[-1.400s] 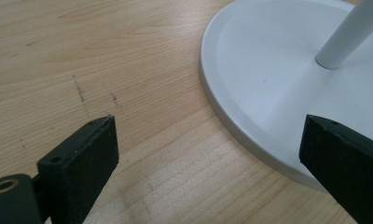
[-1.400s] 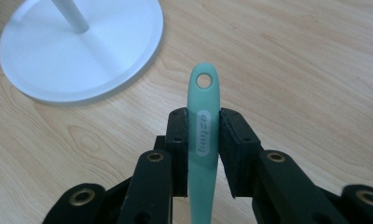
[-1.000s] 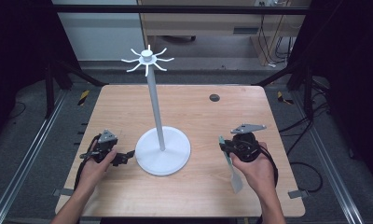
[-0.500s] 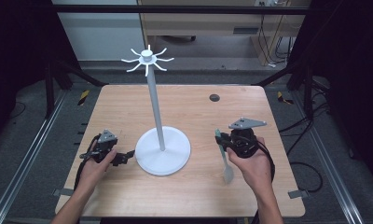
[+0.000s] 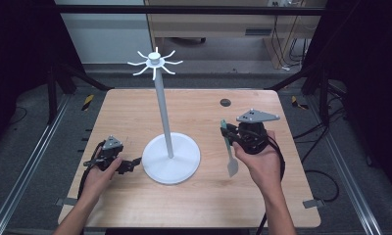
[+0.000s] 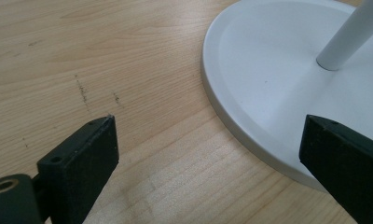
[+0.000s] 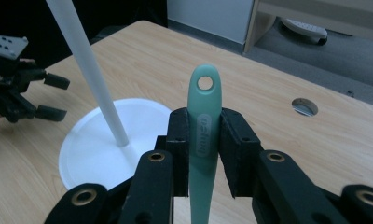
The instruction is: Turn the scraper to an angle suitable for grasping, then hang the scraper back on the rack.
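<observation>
Overhead, the right tool (image 5: 229, 138) grips a green spatula (image 5: 230, 154) above the bench (image 5: 292, 196), beside the white stand (image 5: 170, 157); left tool (image 6: 208, 154) open by its base. Right gripper view: handle hole (image 7: 205, 83) up, likely next onto a hook (image 5: 155, 62)

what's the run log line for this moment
right gripper: shut on green utensil | left gripper: open, by stand base

Left tongs (image 5: 133, 164) low, jaws wide apart; right tongs (image 5: 224, 133) raised in hand, jaws clamped.
</observation>
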Demonstrator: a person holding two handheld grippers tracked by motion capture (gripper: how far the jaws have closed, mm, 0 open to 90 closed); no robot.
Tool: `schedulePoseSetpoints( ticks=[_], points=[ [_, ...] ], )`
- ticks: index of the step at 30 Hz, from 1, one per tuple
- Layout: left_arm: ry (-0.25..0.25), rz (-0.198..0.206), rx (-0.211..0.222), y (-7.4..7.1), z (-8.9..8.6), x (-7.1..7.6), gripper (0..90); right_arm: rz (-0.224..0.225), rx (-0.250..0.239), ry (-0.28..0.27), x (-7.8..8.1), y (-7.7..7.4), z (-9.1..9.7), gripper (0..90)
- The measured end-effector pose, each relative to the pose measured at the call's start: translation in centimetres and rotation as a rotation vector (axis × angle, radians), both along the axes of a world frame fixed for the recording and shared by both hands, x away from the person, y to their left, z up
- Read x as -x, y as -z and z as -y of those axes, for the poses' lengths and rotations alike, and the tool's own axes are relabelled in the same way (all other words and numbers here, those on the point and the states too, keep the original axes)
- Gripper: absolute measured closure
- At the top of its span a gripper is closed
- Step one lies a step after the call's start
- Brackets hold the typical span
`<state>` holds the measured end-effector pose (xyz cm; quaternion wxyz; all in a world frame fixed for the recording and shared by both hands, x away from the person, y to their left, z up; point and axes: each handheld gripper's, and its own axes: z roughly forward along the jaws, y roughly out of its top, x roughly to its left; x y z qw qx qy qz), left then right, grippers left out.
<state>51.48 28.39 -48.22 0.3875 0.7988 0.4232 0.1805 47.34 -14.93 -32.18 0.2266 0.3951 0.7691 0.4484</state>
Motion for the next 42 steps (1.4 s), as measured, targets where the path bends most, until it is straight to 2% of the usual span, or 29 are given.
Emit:
schedulePoseSetpoints(
  ticks=[4,13,23,28,35,37,42],
  points=[
    [-0.001,0.001,-0.002,0.0,-0.1,0.0,4.3,0.018,-0.012,0.004,-0.5,-1.1,-0.5,74.4],
    [-0.001,0.0,0.004,0.0,-0.1,0.0,4.3,0.053,-0.037,0.002,-0.9,-2.5,-1.1,74.4],
    [-0.001,0.0,0.004,0.0,-0.1,0.0,4.3,0.087,-0.056,-0.006,-0.8,-4.4,-1.7,74.4],
    [-0.004,0.002,0.006,0.0,-0.1,0.0,4.3,0.103,-0.081,-0.014,-0.6,-5.5,-2.1,74.4],
    [-0.006,0.0,0.009,0.0,-0.1,0.0,4.3,0.141,-0.087,-0.021,-0.3,-7.1,-3.2,74.4],
    [-0.007,-0.001,0.01,0.1,-0.1,0.0,4.3,0.148,-0.09,-0.029,-0.3,-7.9,-3.8,74.4],
    [-0.017,0.002,0.023,0.0,-0.2,0.2,4.3,0.155,-0.095,-0.039,-0.4,-8.8,-4.3,74.4]
  ],
)
